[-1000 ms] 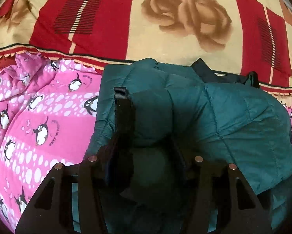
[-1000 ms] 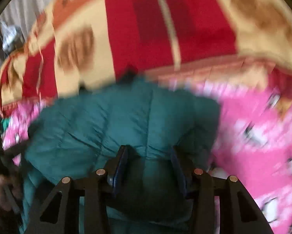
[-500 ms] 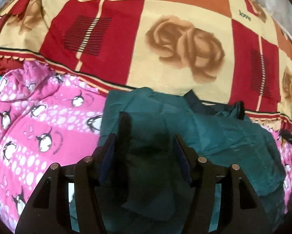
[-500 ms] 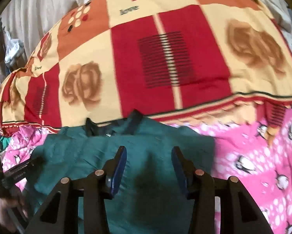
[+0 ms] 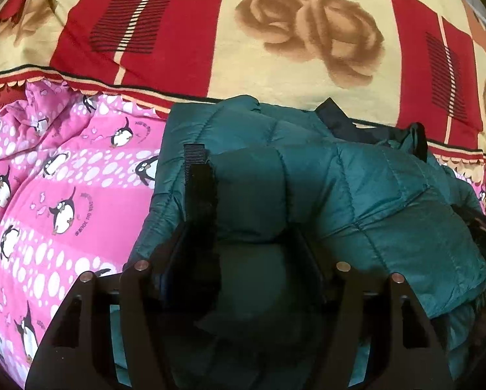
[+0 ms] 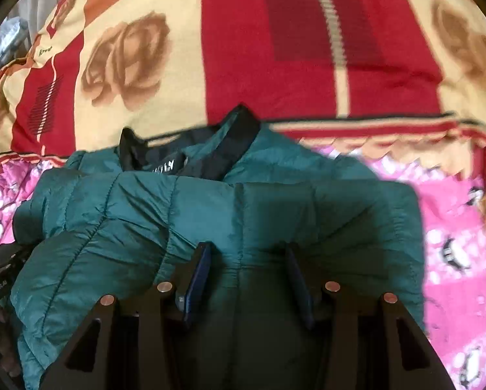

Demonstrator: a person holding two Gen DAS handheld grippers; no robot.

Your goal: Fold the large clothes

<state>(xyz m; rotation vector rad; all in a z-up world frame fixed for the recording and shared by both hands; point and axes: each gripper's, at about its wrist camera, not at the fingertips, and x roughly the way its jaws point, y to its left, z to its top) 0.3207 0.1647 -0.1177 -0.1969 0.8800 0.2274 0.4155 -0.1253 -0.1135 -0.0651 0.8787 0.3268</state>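
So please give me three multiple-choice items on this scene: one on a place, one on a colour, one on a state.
1. Where does the jacket's dark collar point?
A. toward the rose blanket
B. toward the camera
C. off the bed

2. What colour is the penguin sheet?
A. blue
B. pink
C. grey

3. How is the left claw?
A. wide open above bare sheet
B. out of view
C. jacket padding bulges between its fingers

Key: 1 A, the collar lies against the blanket's edge; 2 B, pink with white dots; 3 C, teal padding fills the gap.

Jacket [image 5: 389,201] hem below both frames' bottom edges
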